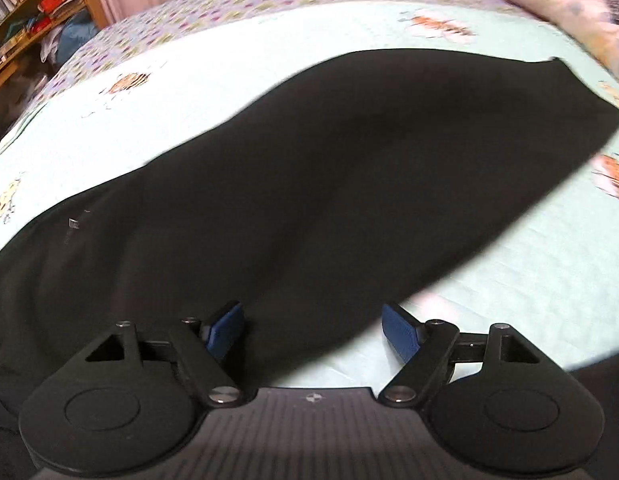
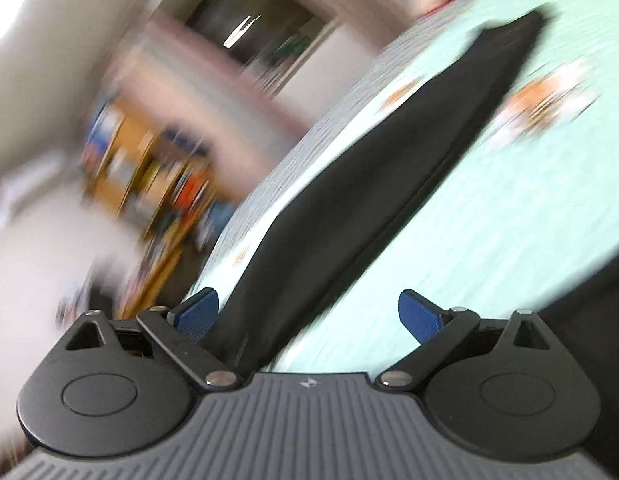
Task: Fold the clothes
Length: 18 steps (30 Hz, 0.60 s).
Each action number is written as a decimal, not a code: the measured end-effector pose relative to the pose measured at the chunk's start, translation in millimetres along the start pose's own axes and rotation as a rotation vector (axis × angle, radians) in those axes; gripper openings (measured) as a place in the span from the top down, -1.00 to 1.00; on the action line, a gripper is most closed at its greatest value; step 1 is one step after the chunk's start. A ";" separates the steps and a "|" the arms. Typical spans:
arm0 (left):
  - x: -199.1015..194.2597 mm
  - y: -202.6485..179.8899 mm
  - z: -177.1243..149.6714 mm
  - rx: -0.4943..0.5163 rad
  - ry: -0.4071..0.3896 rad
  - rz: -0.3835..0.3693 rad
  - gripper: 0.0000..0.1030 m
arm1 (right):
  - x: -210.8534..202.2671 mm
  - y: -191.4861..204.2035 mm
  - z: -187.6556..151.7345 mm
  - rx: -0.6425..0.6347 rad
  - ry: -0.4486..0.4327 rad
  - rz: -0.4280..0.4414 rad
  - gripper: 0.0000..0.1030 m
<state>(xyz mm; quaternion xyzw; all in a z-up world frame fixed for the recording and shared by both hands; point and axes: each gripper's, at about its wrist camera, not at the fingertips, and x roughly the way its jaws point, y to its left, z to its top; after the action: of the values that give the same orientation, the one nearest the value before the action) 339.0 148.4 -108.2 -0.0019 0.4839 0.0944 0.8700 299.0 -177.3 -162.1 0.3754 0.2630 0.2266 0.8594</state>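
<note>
Mint bedspread (image 1: 509, 264) carries long black garment (image 1: 309, 168); left gripper (image 1: 313, 326) and right gripper (image 2: 309, 314) spread apart, holding nothing.

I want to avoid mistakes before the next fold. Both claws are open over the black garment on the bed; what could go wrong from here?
1. The left claw is open at the edge of the black garment; closing there may catch only one layer.
2. The right claw view is blurred, suggesting fast motion, so it may miss the black garment's edge.
3. Either claw might pinch the mint bedspread too.
</note>
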 end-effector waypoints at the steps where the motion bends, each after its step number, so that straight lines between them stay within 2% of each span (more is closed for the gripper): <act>1: -7.1 -7.6 -7.2 -0.009 -0.031 -0.010 -0.53 | -4.6 -11.8 16.7 0.036 -0.031 -0.032 -0.88; 4: -19.1 -22.0 -27.5 -0.056 -0.078 -0.057 -0.60 | -18.2 -47.2 66.9 0.145 -0.122 -0.129 -0.88; 6: -13.6 -25.8 -37.8 -0.082 -0.042 -0.089 -0.63 | -15.3 -74.7 105.0 0.176 -0.205 -0.233 -0.88; 9: -4.4 -22.2 -49.5 -0.115 -0.014 -0.103 -0.65 | 6.8 -110.2 143.1 0.236 -0.252 -0.268 -0.88; 12: -2.3 -20.3 -51.2 -0.127 -0.009 -0.118 -0.69 | 39.2 -138.9 168.0 0.312 -0.218 -0.290 -0.88; 15: 0.5 -18.4 -49.8 -0.135 0.012 -0.139 -0.81 | 61.9 -144.2 183.1 0.316 -0.241 -0.306 -0.90; 18: 6.5 -16.5 -49.3 -0.134 0.016 -0.155 -0.90 | 82.0 -147.9 194.4 0.284 -0.187 -0.301 -0.92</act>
<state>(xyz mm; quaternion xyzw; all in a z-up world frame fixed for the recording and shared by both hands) 303.6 128.6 -141.3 -0.0986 0.4817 0.0589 0.8688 510.7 -322.5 -185.5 0.4685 0.2643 0.0207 0.8428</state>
